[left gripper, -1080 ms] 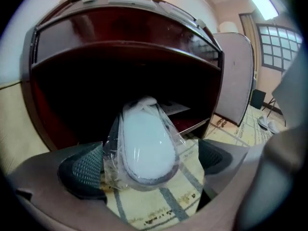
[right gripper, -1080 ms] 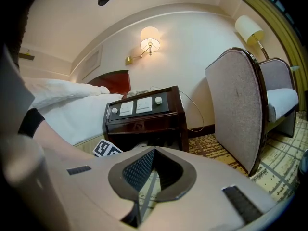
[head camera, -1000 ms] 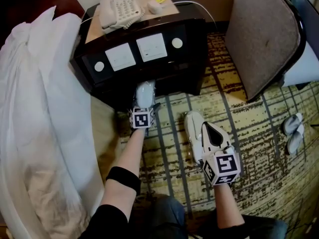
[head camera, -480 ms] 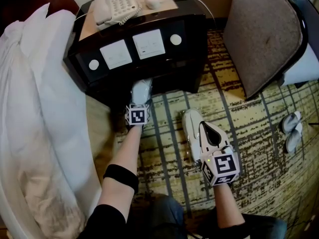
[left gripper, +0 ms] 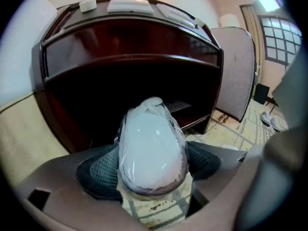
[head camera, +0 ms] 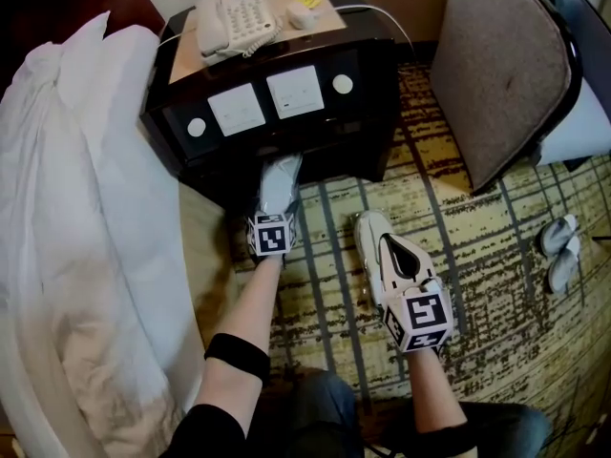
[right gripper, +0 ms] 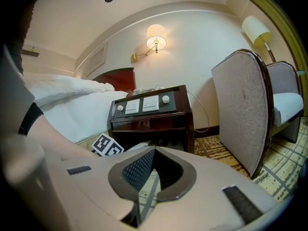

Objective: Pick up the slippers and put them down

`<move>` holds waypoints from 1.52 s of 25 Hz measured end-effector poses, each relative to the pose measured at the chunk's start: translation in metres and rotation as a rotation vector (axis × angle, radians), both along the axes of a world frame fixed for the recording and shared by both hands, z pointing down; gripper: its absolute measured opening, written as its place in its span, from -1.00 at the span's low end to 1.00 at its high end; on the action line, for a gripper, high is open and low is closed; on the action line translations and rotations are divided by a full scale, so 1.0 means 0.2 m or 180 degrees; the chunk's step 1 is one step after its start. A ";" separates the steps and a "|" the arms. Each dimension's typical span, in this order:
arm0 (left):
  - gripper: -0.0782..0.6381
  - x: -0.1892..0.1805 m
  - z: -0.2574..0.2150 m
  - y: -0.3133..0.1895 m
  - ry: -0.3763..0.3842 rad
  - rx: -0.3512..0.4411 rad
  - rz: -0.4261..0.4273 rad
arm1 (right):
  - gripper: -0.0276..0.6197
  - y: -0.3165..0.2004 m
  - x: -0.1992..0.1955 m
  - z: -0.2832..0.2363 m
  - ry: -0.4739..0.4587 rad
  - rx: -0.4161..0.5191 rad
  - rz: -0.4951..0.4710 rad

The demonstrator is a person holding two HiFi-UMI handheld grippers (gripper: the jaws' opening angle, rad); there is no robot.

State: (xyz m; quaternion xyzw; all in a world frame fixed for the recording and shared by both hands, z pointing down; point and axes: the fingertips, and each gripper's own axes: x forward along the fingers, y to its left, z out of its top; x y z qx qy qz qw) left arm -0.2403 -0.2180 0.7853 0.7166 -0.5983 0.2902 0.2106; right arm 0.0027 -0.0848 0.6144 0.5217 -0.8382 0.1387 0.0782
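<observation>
Two claws face the nightstand [head camera: 286, 132]: your left claw [left gripper: 151, 170] has just been closing, clamped on the wrapped slipper [left gripper: 151, 141]; your right claw [right gripper: 151, 153] is together, empty.

Dark nightstand [head camera: 372, 103] with white telephone [head camera: 234, 19] on top, white duvet [head camera: 76, 208] beside it, grey chair [head camera: 501, 65], patterned carpet [head camera: 496, 284]

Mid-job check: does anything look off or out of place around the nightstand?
Nothing looks spilled or damaged. One oddity: the slipper that the left gripper jaws have just been closing on is still sealed in clear plastic wrap.
</observation>
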 end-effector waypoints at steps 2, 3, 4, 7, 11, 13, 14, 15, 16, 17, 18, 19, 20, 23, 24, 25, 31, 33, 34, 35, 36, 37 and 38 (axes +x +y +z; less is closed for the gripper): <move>0.33 0.00 -0.05 0.06 0.0027 0.0030 -0.0039 | -0.91 0.01 -0.01 -0.04 -0.0013 0.0021 -0.0001; 0.32 0.00 -0.07 0.10 0.0024 0.0049 -0.0077 | -0.91 0.02 -0.01 -0.05 -0.0022 0.0034 -0.0006; 0.32 -0.01 -0.10 0.14 0.0023 0.0069 -0.0111 | -0.91 0.03 -0.02 -0.07 -0.0032 0.0049 -0.0016; 0.32 0.06 -0.17 0.26 0.0148 0.0115 -0.0085 | -0.91 0.07 -0.03 -0.11 -0.0076 0.0097 -0.0046; 0.31 0.11 -0.25 0.44 0.0191 0.0218 -0.0122 | -0.91 0.12 -0.04 -0.16 -0.0120 0.0148 -0.0076; 0.31 0.12 -0.28 0.53 0.0191 0.0268 -0.0189 | -0.91 0.15 -0.03 -0.18 -0.0127 0.0155 -0.0084; 0.31 0.13 -0.29 0.58 0.0207 0.0291 -0.0210 | -0.91 0.17 -0.03 -0.19 -0.0133 0.0160 -0.0087; 0.31 0.14 -0.30 0.62 0.0209 0.0316 -0.0226 | -0.91 0.18 -0.03 -0.20 -0.0141 0.0167 -0.0089; 0.31 0.14 -0.31 0.66 0.0196 0.0343 -0.0245 | -0.91 0.20 -0.02 -0.20 -0.0148 0.0172 -0.0089; 0.30 0.15 -0.33 0.70 0.0202 0.0374 -0.0256 | -0.91 0.21 -0.02 -0.21 -0.0155 0.0177 -0.0088; 0.30 0.17 -0.35 0.73 0.0228 0.0405 -0.0258 | -0.91 0.22 -0.02 -0.21 -0.0161 0.0180 -0.0085; 0.30 0.18 -0.36 0.76 0.0245 0.0428 -0.0265 | -0.91 0.23 -0.01 -0.21 -0.0167 0.0180 -0.0081; 0.30 0.19 -0.37 0.80 0.0251 0.0446 -0.0276 | -0.91 0.24 -0.01 -0.21 -0.0172 0.0178 -0.0077; 0.29 0.19 -0.37 0.89 0.0257 0.0497 -0.0309 | -0.91 0.26 -0.01 -0.21 -0.0166 0.0177 -0.0073; 0.29 0.20 -0.38 0.92 0.0267 0.0502 -0.0316 | -0.91 0.27 -0.01 -0.21 -0.0160 0.0175 -0.0071; 0.29 0.22 -0.39 0.95 0.0298 0.0499 -0.0317 | -0.91 0.28 0.00 -0.22 -0.0155 0.0171 -0.0068; 0.29 0.27 -0.38 1.09 0.0384 0.0471 -0.0361 | -0.91 0.31 0.03 -0.21 -0.0129 0.0134 -0.0038; 0.29 0.28 -0.35 1.13 0.0398 0.0445 -0.0383 | -0.91 0.33 0.02 -0.22 -0.0124 0.0141 -0.0049; 0.29 0.28 -0.33 1.15 0.0409 0.0428 -0.0392 | -0.91 0.33 0.02 -0.22 -0.0118 0.0144 -0.0056; 0.29 0.29 -0.30 1.16 0.0421 0.0407 -0.0400 | -0.91 0.34 0.02 -0.21 -0.0110 0.0145 -0.0063; 0.29 0.29 -0.27 1.16 0.0433 0.0379 -0.0410 | -0.91 0.34 0.02 -0.21 -0.0101 0.0143 -0.0069; 0.29 0.29 -0.24 1.17 0.0444 0.0341 -0.0421 | -0.91 0.35 0.02 -0.20 -0.0090 0.0137 -0.0073; 0.29 0.29 -0.21 1.18 0.0453 0.0291 -0.0432 | -0.91 0.36 0.02 -0.19 -0.0081 0.0127 -0.0075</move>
